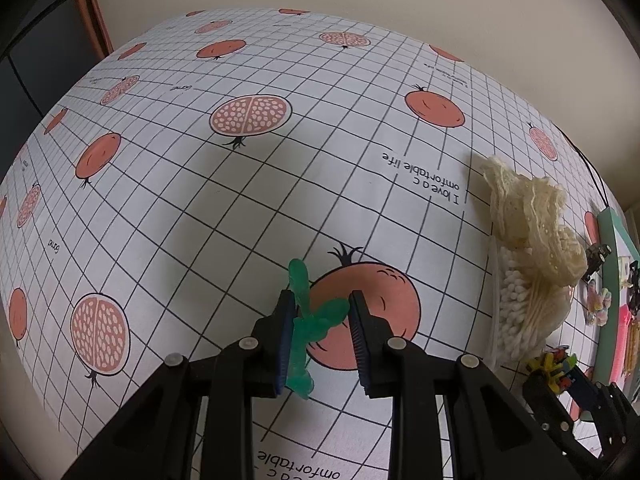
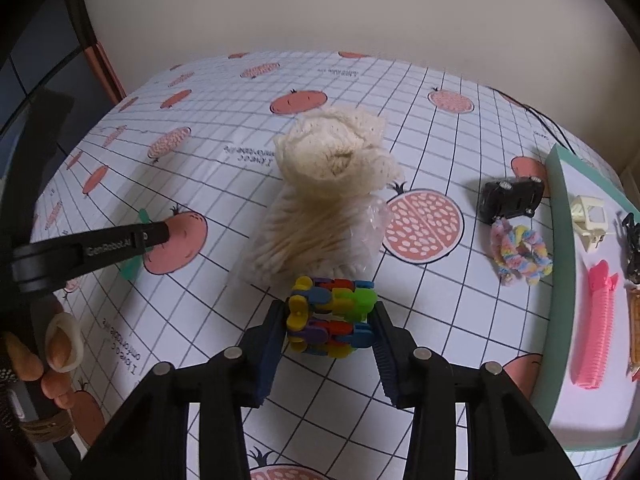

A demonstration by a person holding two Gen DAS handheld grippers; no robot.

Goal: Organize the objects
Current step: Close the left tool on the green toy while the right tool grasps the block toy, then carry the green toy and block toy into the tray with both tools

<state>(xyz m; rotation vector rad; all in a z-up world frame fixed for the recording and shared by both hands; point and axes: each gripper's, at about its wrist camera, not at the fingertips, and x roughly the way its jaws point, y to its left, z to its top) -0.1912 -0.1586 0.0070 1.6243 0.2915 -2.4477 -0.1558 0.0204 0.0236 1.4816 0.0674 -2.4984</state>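
The left gripper [image 1: 320, 316] has its jaws parted around a green plastic piece [image 1: 308, 320]; the piece lies against the left pad, while the right pad stands clear of most of it, so whether the piece is truly pinched cannot be told. It sits over a printed orange fruit on the checked tablecloth [image 1: 200, 200]. The right gripper [image 2: 330, 330] has its jaws on either side of a block of many-coloured plastic links [image 2: 332, 316], the pads touching or nearly touching its sides; a firm grasp cannot be confirmed. Just beyond the block lies a clear bag of cotton swabs [image 2: 304, 240], with a cream crocheted cloth [image 2: 336, 148] heaped on its far end. To the right, a small black toy car [image 2: 512, 196] rests on the cloth near a pastel fluffy hair tie [image 2: 520, 256]. Beside them stands a tray with a green rim [image 2: 560, 240], holding a pink hair clip [image 2: 596, 328], a cream claw clip [image 2: 592, 216] and a black clip [image 2: 632, 248]. At the left edge of the right wrist view, a person's fingers [image 2: 60, 344] hold the other tool's handle.
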